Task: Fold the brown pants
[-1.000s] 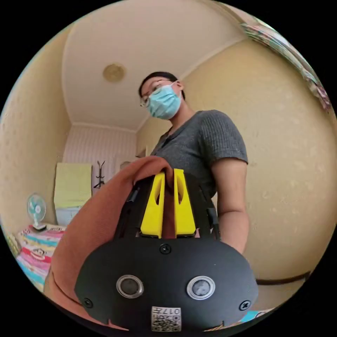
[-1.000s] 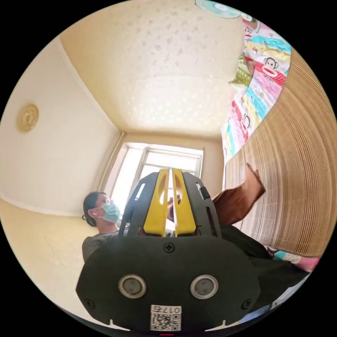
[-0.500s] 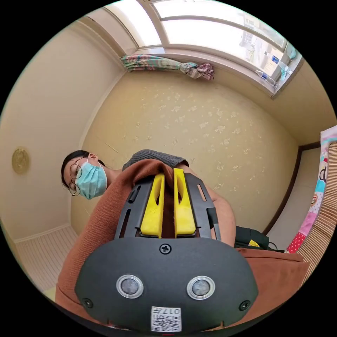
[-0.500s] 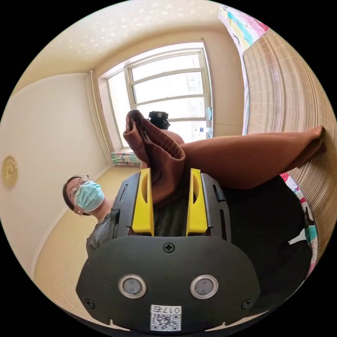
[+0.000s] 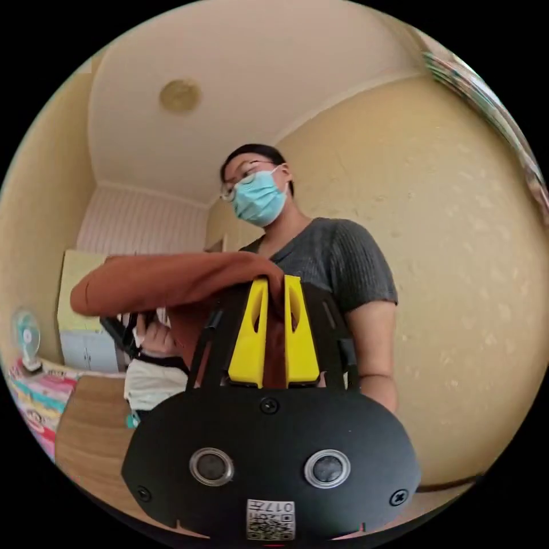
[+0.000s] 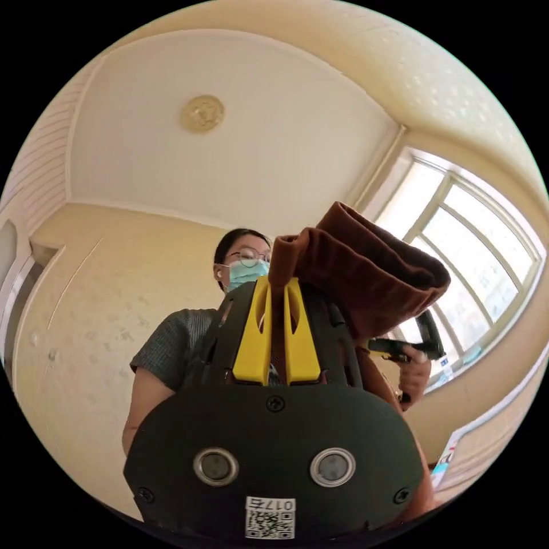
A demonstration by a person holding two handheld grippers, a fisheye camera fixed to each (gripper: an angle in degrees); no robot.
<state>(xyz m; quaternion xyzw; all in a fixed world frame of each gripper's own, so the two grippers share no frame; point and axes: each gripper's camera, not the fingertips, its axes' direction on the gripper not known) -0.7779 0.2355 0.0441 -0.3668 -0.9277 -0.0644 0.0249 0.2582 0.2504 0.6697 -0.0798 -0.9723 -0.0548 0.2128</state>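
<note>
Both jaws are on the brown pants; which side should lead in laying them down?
Probably left: the left gripper holds the brown pants above the woven mat. The right gripper faces the ceiling.

A round ceiling fitting sits overhead. A fan stands beside a striped sheet, near a cabinet. A window glows beside the wall.

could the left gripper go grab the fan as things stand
Probably not: the left hand-held gripper is shut on the pants, so its jaws are taken, and the fan sits well off beside the bedding.
</note>
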